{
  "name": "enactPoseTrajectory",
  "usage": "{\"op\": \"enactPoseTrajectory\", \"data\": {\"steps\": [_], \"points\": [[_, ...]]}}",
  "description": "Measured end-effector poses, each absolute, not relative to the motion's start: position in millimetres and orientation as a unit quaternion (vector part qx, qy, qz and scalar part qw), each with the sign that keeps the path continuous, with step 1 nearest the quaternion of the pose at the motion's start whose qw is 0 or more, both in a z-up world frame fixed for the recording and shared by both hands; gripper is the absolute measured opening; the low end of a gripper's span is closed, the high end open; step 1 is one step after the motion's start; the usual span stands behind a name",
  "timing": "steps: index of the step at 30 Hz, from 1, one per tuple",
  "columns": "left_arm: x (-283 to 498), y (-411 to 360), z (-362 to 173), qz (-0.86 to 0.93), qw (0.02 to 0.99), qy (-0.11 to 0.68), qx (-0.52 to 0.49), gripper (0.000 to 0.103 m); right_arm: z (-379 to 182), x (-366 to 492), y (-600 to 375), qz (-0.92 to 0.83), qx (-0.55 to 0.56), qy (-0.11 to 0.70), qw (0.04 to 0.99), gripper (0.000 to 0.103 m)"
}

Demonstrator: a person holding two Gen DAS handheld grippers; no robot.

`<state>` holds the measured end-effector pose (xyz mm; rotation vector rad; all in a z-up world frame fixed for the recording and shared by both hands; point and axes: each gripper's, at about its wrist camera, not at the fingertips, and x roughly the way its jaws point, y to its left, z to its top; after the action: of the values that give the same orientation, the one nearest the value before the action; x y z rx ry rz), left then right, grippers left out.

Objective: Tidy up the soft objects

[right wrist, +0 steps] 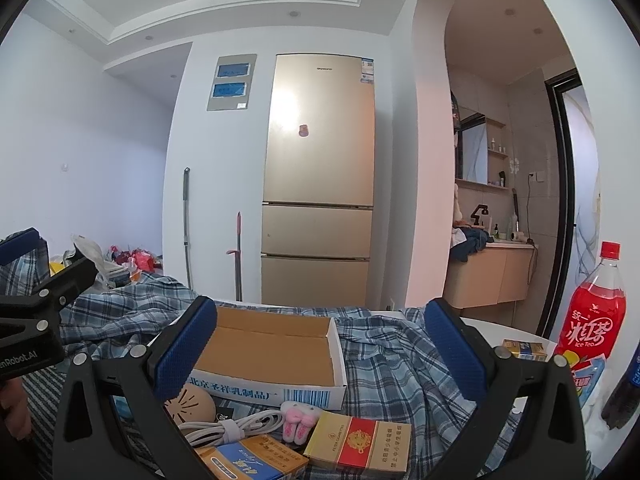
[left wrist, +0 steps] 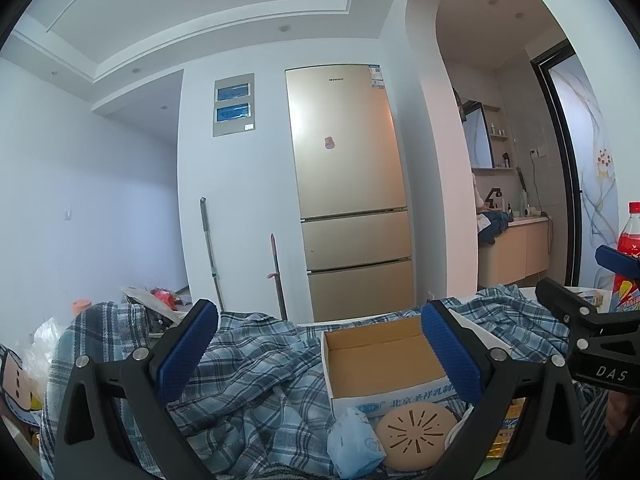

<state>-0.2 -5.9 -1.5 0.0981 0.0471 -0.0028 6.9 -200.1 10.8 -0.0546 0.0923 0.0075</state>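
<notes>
A rumpled blue plaid cloth (left wrist: 260, 368) covers the table; it also shows in the right wrist view (right wrist: 392, 364). An empty open cardboard box (left wrist: 380, 356) sits on it, also in the right wrist view (right wrist: 268, 356). In front lie a tan round squishy bun (left wrist: 416, 436), a blue tissue packet (left wrist: 354, 446) and a small pink plush charm (right wrist: 300, 420). My left gripper (left wrist: 320, 352) is open and empty above the cloth and box. My right gripper (right wrist: 320, 348) is open and empty above the box.
Cigarette packs (right wrist: 360, 444), a coiled white cable (right wrist: 232, 426) and a blue-yellow pack (right wrist: 256, 460) lie at the front. A red iced tea bottle (right wrist: 596, 312) stands at the right. A gold fridge (right wrist: 320, 184) and mop handles stand behind.
</notes>
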Motion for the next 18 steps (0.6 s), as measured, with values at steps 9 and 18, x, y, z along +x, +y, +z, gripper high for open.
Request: {"op": "enactPoseTrajectory", "data": {"steps": [9,18], "points": [[1.5,-5.3,-2.3,0.001,0.998,0.032,0.047,0.103,8.6,10.7,-203.5,0.009,-0.019,0.066,0.998,0.103],[-3.7,-2.4,-0.2,0.002,0.999,0.026,0.045,0.103,10.1,10.5,-200.9,0.026,-0.020,0.078,0.996,0.103]]}}
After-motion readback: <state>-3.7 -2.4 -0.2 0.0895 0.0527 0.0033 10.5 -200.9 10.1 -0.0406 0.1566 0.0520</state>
